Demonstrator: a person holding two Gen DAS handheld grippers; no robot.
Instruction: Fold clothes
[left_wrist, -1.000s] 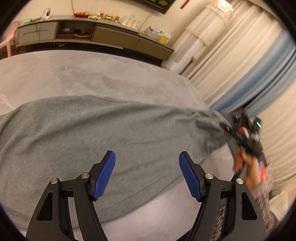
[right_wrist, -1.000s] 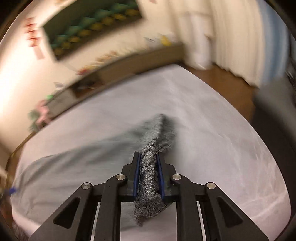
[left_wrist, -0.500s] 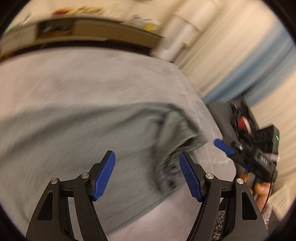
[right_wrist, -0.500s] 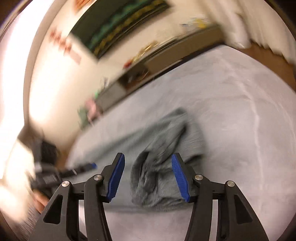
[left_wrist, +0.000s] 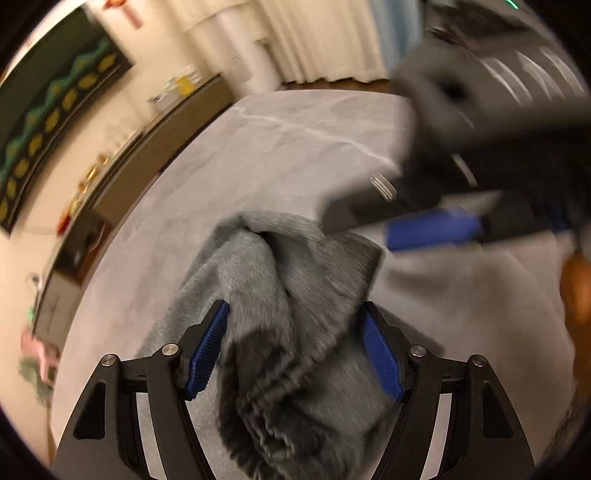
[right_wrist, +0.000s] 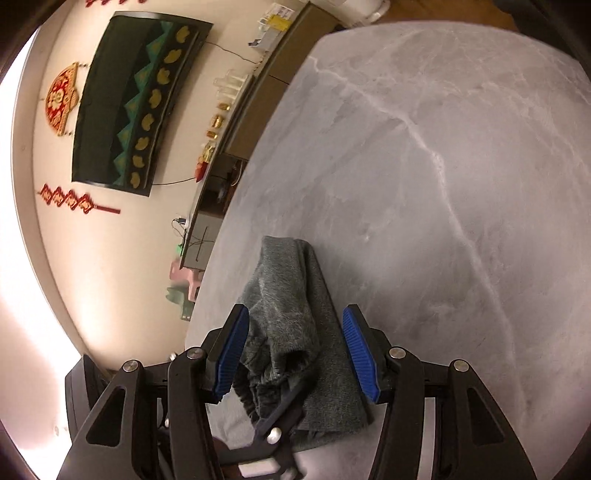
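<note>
Grey garment bunched on the bed. Both tongs, left and right, spread, gripping nothing. Likely mid-fold; next needs a hem pinched.

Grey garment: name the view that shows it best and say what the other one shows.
The right wrist view: the grey garment is sharp and lies bunched on the grey surface. The left wrist view shows it close, blurred, cut off below.
</note>
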